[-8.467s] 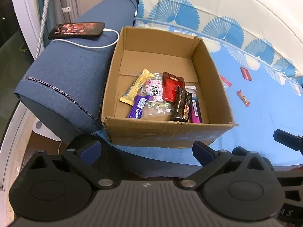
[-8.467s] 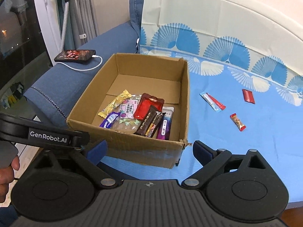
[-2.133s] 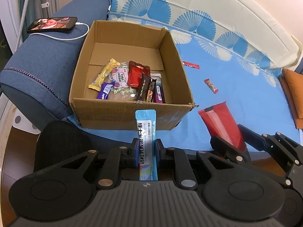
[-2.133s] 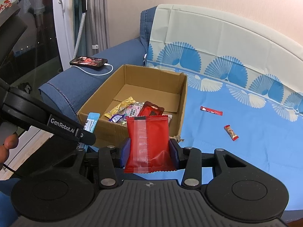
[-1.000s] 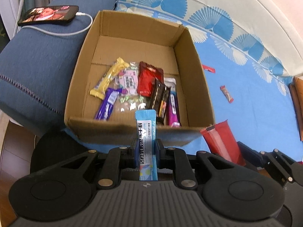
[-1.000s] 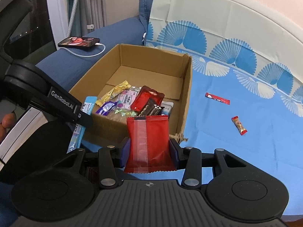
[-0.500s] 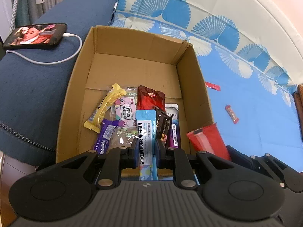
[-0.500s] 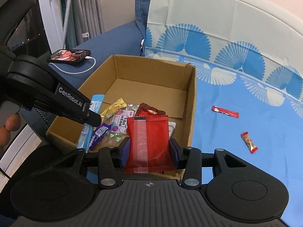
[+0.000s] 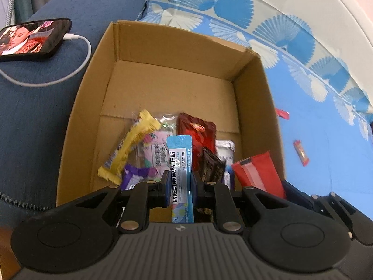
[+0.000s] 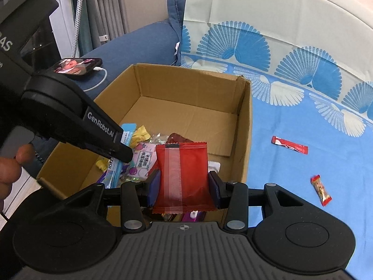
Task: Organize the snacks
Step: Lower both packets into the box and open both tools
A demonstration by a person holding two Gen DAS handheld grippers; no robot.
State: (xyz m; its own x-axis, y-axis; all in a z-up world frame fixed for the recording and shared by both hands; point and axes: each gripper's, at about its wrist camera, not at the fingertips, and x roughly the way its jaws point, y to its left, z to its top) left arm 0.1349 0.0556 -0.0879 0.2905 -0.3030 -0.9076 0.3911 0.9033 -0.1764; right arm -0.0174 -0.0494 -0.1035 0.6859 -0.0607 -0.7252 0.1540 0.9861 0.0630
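Tools (image 9: 179, 187) (image 10: 184, 187) with snacks over box (image 9: 163, 79)

the left gripper (image 9: 179, 186) points forward and down, its jaws pressed against the two sides of a thin blue sachet (image 9: 180, 163) that stands upright between them. the right gripper (image 10: 184, 187) sits just beside it on the right — jaws clamped on a red packet (image 10: 183, 175), also upright. the person's left hand (image 10: 10, 170) shows at the edge, fingers wrapped round the left gripper's handle.
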